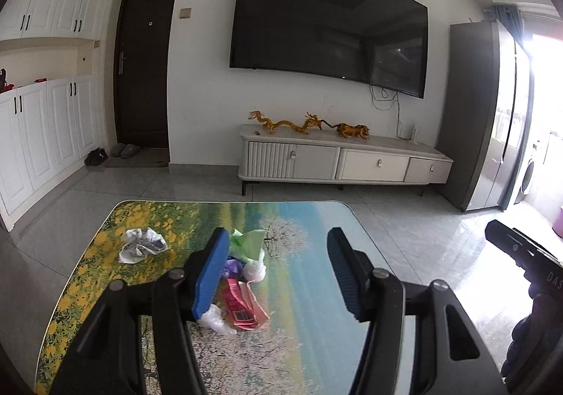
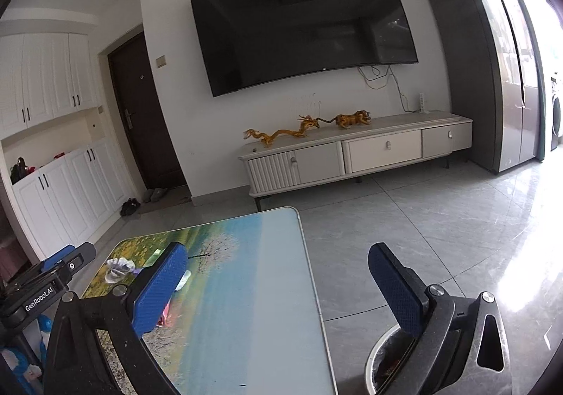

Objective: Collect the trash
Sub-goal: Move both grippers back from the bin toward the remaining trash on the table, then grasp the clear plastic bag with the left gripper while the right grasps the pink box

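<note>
Trash lies on the table (image 1: 316, 289): crumpled paper (image 1: 142, 244) at ten o'clock of a red wrapper (image 1: 242, 307), both left gripper (image 1: 278, 272) and right gripper (image 2: 281, 293) spread, holding nothing.

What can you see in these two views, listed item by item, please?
Table: one, printed landscape top, foreground.
Crumpled paper: one, white and grey, table's far left.
Green wrapper: one, light green, beside the left gripper's finger.
White bag: one, knotted, mid-table.
Red packet: one, red-pink, near the table's front.
Clear plastic: one scrap, whitish, beside the red packet.
Purple scrap: one, partly hidden.
Bin: one, pale rim, on the floor right of the table.
Television: one, black, on the wall.
Cabinet: one, cream, under the television.
Figurines: three, golden, on the cabinet.
Fridge: one, grey, right.
Door: one, dark brown.
Left gripper: open, blue pads.
Right gripper: open, blue pads.
</note>
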### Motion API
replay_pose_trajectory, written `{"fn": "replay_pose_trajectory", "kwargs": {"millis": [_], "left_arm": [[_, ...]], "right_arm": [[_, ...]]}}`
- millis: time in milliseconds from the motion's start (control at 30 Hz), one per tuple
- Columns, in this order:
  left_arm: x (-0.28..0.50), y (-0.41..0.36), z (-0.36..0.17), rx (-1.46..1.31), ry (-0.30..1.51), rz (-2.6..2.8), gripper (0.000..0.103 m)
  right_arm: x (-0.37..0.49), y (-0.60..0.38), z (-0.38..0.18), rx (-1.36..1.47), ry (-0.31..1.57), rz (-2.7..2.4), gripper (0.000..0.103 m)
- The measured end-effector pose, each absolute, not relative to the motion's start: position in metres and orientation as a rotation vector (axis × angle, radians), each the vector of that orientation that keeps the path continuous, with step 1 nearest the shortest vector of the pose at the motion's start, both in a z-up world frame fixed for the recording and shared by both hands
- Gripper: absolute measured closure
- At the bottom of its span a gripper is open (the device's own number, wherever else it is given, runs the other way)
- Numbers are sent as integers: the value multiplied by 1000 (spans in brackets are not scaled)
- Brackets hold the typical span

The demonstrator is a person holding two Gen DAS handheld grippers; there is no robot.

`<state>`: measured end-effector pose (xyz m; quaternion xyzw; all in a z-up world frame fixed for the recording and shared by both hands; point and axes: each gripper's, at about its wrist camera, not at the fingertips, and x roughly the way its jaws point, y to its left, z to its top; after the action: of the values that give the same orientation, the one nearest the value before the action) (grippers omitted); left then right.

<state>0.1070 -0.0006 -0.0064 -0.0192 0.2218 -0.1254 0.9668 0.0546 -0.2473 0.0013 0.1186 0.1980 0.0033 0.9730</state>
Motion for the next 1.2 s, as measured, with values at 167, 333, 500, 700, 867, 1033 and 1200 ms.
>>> {"fn": "replay_pose_trajectory", "kwargs": {"millis": [167,333,500,700,867,1033,1200], "left_arm": [[118,39,-18,-77,479,-231,47],[130,94,-35,-80,513,-164,47],[143,147,-60,-88,577,-132,47],[158,159,-91,-71,671,-198,47],[180,140,-112,-68,754,-327,47],[198,117,-129,-39,805,-398,47],[209,102,-141,-42,859,-478,47]], "right_arm": [[68,-212,2,191,428,52,0],[80,-183,-2,174,464,105,0],[105,-150,-17,164,530,187,0],[134,-111,-51,167,632,291,5],[162,-88,-79,189,728,356,16],[181,-68,-97,175,784,402,24],[193,-60,-112,194,827,427,28]]}}
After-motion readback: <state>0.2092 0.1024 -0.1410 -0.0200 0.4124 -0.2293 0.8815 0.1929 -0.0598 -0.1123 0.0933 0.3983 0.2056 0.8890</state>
